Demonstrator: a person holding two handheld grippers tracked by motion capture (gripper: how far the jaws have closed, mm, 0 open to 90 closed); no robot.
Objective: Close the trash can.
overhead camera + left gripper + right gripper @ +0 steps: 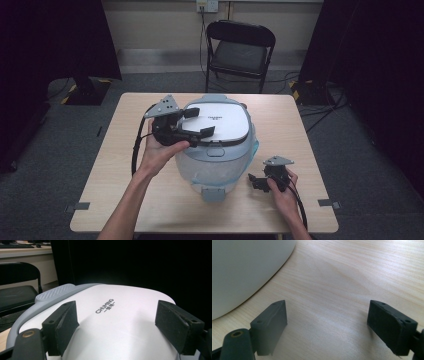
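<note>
The container (220,150) has a white lid panel (120,322) with dark grey lettering, framed in blue-grey (its ribbed handle (56,292) is the same blue-grey), over a translucent pale body. The surface (115,175) is light wood with fine grain. Both tongs, left (197,123) and right (256,181), are black with grey plates. The chair (239,50) is black.

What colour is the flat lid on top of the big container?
The lid is white, with a grey-blue rim and dark lettering; the left gripper view shows it best.
</note>
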